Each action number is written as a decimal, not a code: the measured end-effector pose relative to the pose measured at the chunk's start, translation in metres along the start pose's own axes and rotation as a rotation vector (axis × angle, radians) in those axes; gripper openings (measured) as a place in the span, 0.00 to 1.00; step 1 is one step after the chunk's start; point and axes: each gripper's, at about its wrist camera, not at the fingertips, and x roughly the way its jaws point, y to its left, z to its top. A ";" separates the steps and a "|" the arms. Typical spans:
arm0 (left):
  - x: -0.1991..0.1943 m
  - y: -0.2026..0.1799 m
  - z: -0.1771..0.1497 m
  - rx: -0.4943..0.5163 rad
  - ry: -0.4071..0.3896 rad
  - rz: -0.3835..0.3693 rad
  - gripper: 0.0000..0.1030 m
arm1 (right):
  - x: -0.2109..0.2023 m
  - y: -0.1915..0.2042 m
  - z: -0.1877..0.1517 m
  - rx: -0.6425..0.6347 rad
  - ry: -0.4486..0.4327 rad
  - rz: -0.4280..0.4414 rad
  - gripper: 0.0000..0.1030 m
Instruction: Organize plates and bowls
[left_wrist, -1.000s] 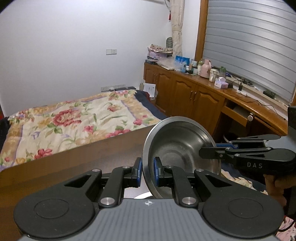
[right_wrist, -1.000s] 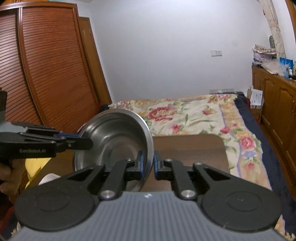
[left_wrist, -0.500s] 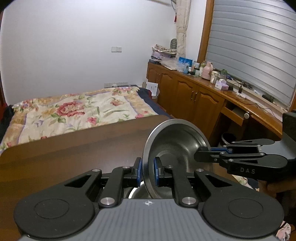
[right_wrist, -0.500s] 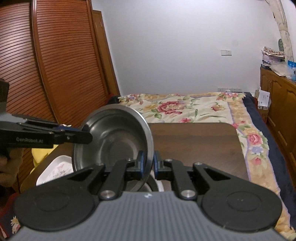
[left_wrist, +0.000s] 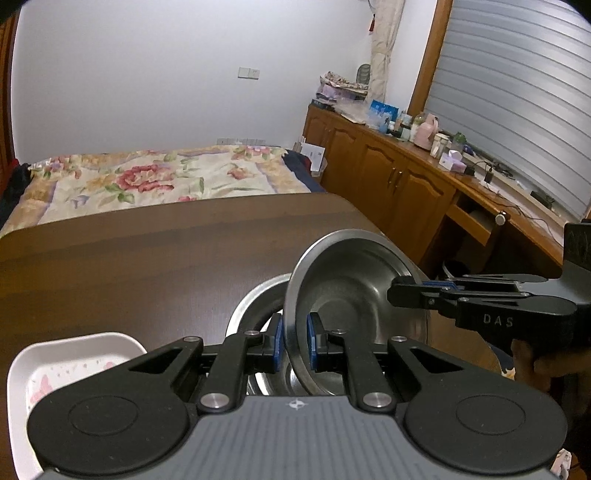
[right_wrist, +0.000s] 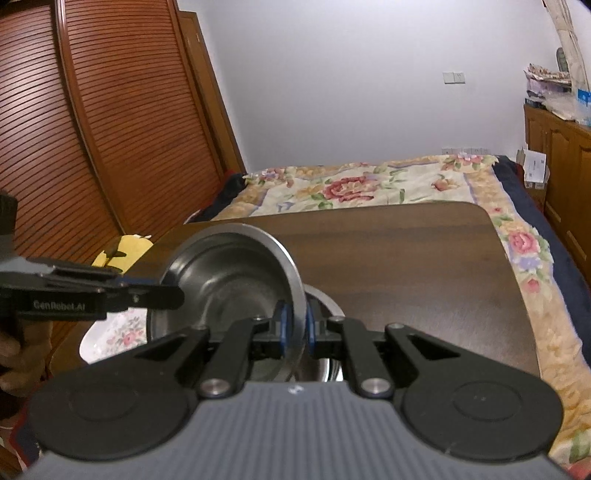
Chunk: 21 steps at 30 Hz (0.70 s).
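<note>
Bedroom setting: dark brown wooden table (left_wrist: 147, 266) in the foreground, floral-quilted bed (left_wrist: 147, 181) behind it at 12 o'clock, honey-coloured wooden cabinets (left_wrist: 388, 184) along the wall at 2 o'clock in the left wrist view, slatted reddish wardrobe doors (right_wrist: 92, 129) at 10 o'clock in the right wrist view.

Round stainless steel bowl (left_wrist: 351, 295) tipped steeply on edge above the table, hollow side facing the left camera's 3 o'clock. Left gripper (left_wrist: 294, 345) clamped on the bowl's near rim, blue pads pressed against either face of the metal. Right gripper (left_wrist: 397, 295) reaching in from 3 o'clock in that view, closed on the opposite rim; person's hand (left_wrist: 532, 365) visible on its handle.

From the right wrist view: same bowl (right_wrist: 229, 284) pinched at its rim by the right gripper (right_wrist: 294, 328), left gripper (right_wrist: 173, 297) entering from 9 o'clock and gripping the far rim.

Second stainless steel bowl (left_wrist: 255, 310) resting on the table directly beneath the held one, partly hidden. White squarish plate with pink flower print (left_wrist: 74, 362) on the table at 8 o'clock of the left view, just beside the lower bowl.
</note>
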 end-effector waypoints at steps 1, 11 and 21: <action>0.001 0.001 -0.001 -0.003 0.001 0.000 0.14 | 0.001 0.000 -0.001 0.006 0.002 0.002 0.12; 0.008 0.002 -0.012 -0.011 0.020 0.009 0.14 | 0.009 0.001 -0.011 0.021 0.007 -0.013 0.12; 0.013 0.001 -0.017 0.003 0.025 0.032 0.14 | 0.014 0.004 -0.014 0.013 0.015 -0.023 0.12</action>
